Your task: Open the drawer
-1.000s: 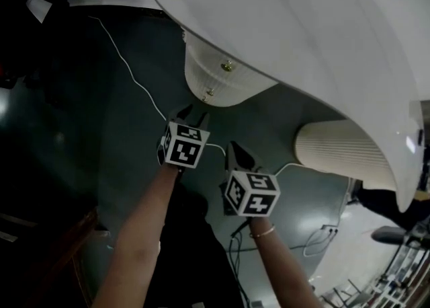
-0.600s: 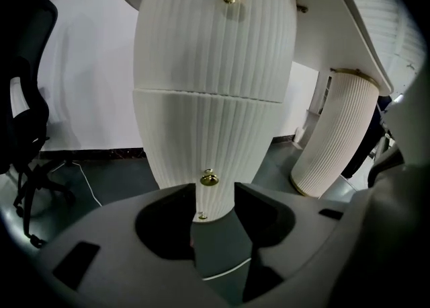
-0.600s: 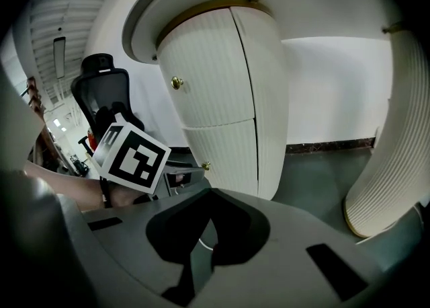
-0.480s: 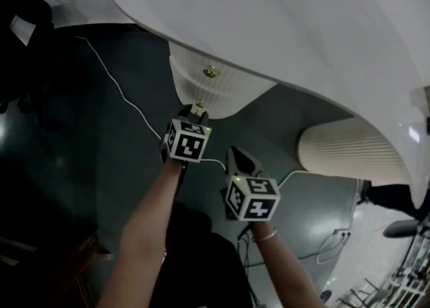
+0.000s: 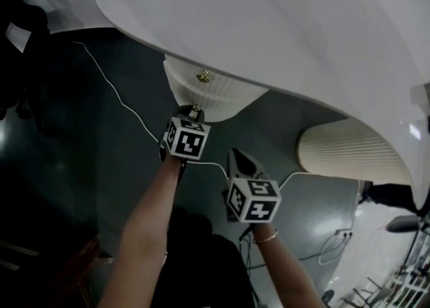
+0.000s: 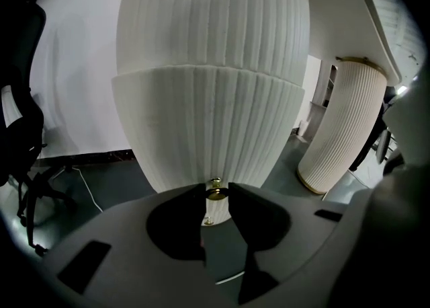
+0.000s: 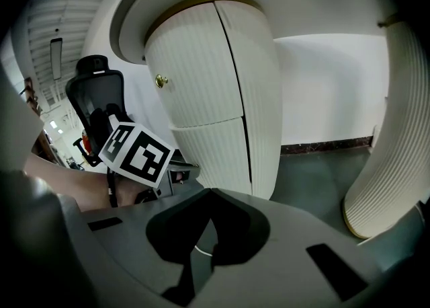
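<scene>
A ribbed white pedestal (image 5: 225,95) with drawers stands under the white table top (image 5: 302,24). The upper drawer front carries a brass knob (image 5: 203,77). A lower drawer front (image 6: 201,125) has its own brass knob (image 6: 215,187). My left gripper (image 5: 193,110) is at that lower knob. In the left gripper view its jaws (image 6: 216,193) are closing, with the knob between the tips and touching both. My right gripper (image 5: 236,155) hangs below and to the right, away from the pedestal. Its jaws (image 7: 210,192) are shut on nothing.
A second ribbed pedestal (image 5: 349,152) stands to the right. A white cable (image 5: 114,88) runs across the dark green floor under my arms. A black office chair (image 7: 94,91) stands to the left. More cables and metal frames lie at the lower right (image 5: 396,280).
My left gripper has moved forward and down to the lower knob, and its tips now flank it. The right gripper has followed a little.
</scene>
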{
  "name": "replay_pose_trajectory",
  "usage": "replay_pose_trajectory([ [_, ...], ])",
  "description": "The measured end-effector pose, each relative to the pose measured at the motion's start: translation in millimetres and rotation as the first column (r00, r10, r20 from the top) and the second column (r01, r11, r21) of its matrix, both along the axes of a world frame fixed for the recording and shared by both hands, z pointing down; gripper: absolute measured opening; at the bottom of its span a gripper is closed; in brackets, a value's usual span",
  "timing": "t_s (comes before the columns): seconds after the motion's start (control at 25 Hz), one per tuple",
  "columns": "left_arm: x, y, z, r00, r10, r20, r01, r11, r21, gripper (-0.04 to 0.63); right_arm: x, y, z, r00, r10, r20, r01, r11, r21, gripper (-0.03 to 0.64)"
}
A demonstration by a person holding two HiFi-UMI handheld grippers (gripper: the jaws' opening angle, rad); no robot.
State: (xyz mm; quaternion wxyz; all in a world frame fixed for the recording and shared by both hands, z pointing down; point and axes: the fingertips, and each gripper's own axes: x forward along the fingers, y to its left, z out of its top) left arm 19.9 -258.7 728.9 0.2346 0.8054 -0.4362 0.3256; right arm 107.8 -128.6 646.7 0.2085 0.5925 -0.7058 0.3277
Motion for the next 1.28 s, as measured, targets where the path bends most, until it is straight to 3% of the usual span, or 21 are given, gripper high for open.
replay_pose_trajectory([
  [0.48, -28, 62, 7, 0.999, -0.021, 0.027, 0.023, 0.996, -0.089, 0.103, -9, 37, -9, 1.000, 0.009, 0.013, -0.008, 0.998, -0.057, 0.003],
  [1.28, -76, 169, 15, 0.995, -0.023, 0.097, 0.046, 0.969, -0.244, 0.103, -30, 102, -31, 1.000, 0.026, 0.013, -0.024, 0.987, -0.162, 0.003],
])
